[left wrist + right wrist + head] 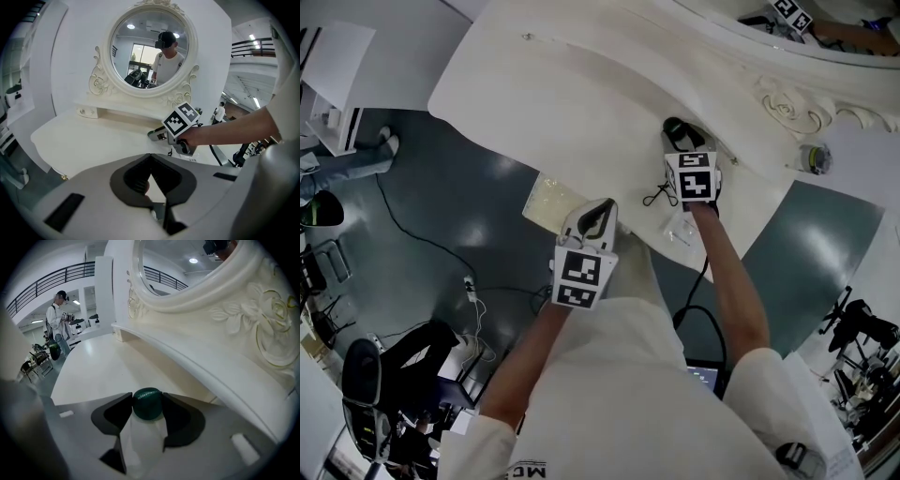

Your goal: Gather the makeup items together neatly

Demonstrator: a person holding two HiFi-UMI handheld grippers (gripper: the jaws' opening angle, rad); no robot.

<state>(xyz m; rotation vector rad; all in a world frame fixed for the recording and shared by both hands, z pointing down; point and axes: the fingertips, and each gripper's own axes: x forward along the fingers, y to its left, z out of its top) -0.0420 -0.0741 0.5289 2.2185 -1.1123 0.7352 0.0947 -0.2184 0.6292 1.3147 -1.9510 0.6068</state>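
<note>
A: Status on the gather?
B: Early. Left hand-held gripper closed, empty, at the table near edge by a clear flat packet. Black cord loop and small sachet lie loose. Right hand-held gripper clamps a dark green round item by the mirror base.
A: Remaining?
B: Basically all. Small round container sits far right, well apart. Nothing grouped.
</note>
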